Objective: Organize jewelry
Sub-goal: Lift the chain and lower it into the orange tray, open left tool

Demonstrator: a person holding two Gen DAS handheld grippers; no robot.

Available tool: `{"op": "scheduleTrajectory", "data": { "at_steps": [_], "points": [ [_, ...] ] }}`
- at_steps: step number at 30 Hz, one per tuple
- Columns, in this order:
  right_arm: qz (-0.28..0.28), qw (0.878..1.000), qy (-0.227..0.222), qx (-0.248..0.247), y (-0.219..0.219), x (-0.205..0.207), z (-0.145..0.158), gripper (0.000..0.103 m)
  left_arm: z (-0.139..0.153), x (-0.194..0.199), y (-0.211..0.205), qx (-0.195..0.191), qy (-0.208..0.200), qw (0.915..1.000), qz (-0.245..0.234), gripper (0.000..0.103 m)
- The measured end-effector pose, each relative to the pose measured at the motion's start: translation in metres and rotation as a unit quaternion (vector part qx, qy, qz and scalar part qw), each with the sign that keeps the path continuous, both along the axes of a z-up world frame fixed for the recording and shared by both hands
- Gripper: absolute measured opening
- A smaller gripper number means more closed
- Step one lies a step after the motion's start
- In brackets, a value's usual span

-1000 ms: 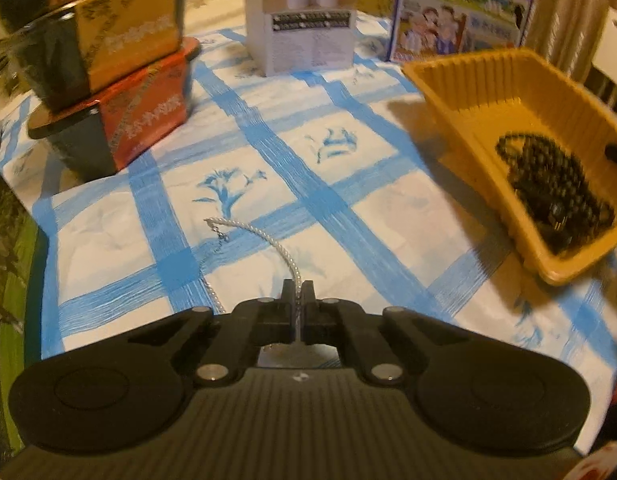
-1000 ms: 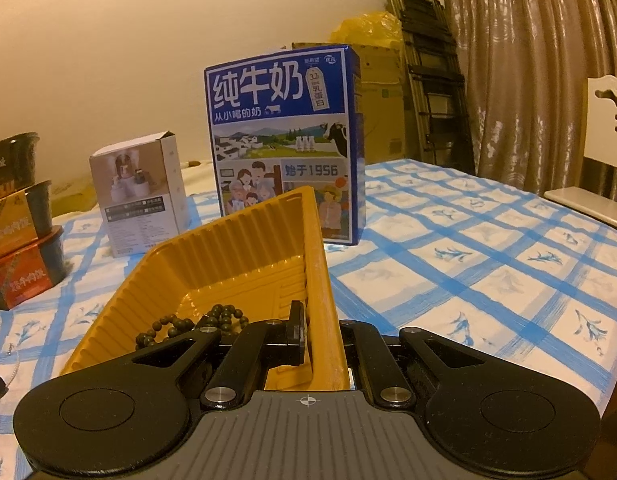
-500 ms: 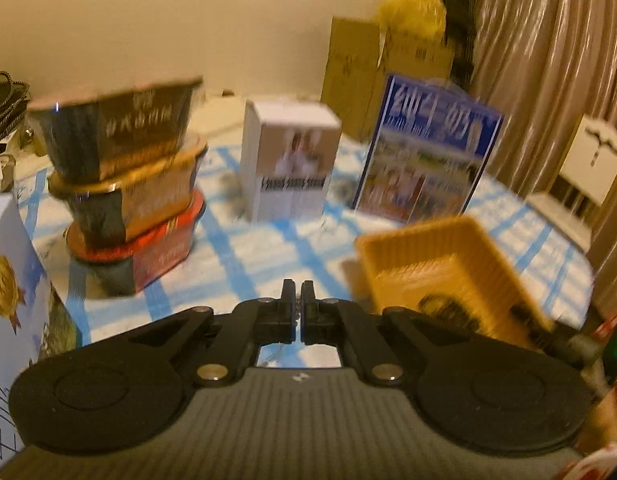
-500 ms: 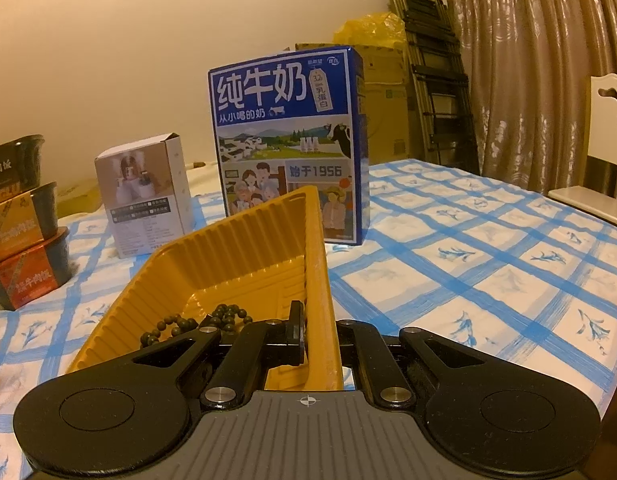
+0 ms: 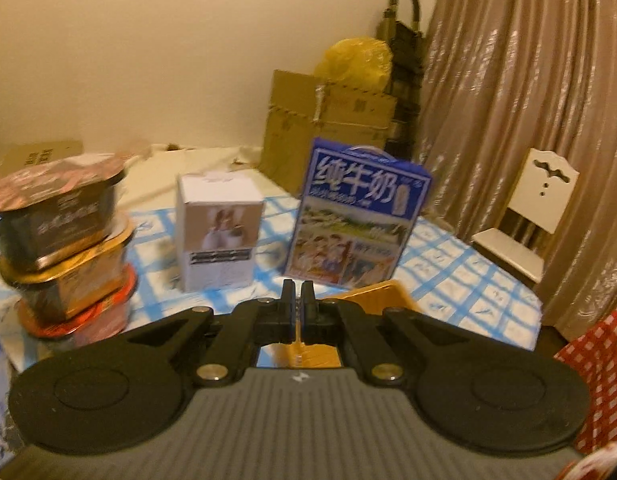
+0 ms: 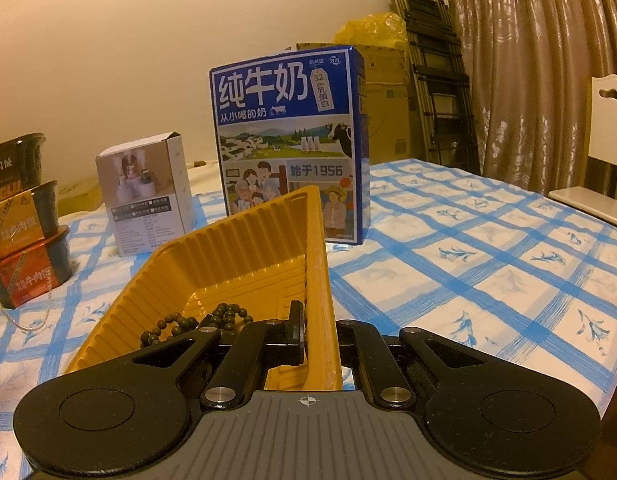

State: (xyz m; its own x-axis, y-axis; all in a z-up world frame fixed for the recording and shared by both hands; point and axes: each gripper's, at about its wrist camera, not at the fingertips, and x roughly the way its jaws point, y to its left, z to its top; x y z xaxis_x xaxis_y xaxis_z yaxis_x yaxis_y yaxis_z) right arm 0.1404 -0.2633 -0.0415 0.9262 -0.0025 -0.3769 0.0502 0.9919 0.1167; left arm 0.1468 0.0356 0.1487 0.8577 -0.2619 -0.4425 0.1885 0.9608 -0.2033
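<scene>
Counter: covered in a blue-and-white checked cloth, and it carries everything reported below.

Milk carton: blue, upright, just behind the far corner of the yellow tray.

Stacked bowls: three lidded food bowls, one on another, well to the left of the tray.

Tray: ribbed plastic, tilted, its far corner standing above the end nearest my right camera.

Right gripper: I find the fingers nearly together on the tray's right-hand wall. One finger lies inside against the wall. The other is hidden behind it.

Left gripper: held above the counter, with the near-left part of the tray below and beyond it. The fingers are drawn together to a narrow slit. A thin pale strand shows in that slit, so I read them as pinching the pale chain. The picture is blurred there.

White box: upright, behind the tray and to its left, apart from the carton.

Dark beads: a strand heaped on the tray floor at its near end, just left of the right gripper's inner finger.

Pale chain: thin, left of the tray, in front of the stacked bowls. One stretch runs upright and a loop shows below. I cannot tell whether the loop touches the cloth.
</scene>
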Motion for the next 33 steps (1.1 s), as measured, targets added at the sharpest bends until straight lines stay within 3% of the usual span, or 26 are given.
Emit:
{"op": "scheduleTrajectory", "data": {
  "at_steps": [12, 19, 24, 28, 33],
  "points": [
    [0.000, 1.000, 0.000, 0.000, 0.000, 0.000, 0.000, 0.005, 0.015, 0.026, -0.045, -0.016, -0.032, 0.9976, -0.059, 0.001],
    [0.001, 1.000, 0.000, -0.001, 0.001, 0.000, 0.000, 0.005, -0.001, 0.065, -0.087, -0.034, -0.033, 0.9949, -0.089, 0.001],
    [0.003, 1.000, 0.001, 0.000, 0.000, 0.000, -0.001, 0.005, -0.050, 0.089, -0.117, -0.033, 0.036, 0.9920, -0.116, 0.001],
    [0.004, 1.000, 0.002, 0.002, -0.001, 0.000, -0.001, 0.006, -0.092, 0.087, -0.134, -0.013, 0.081, 0.9891, -0.123, 0.001],
    [0.004, 1.000, 0.003, 0.002, -0.002, 0.000, -0.001, 0.006, -0.131, 0.080, -0.132, -0.028, 0.129, 0.9839, -0.120, 0.005]
  ]
}}
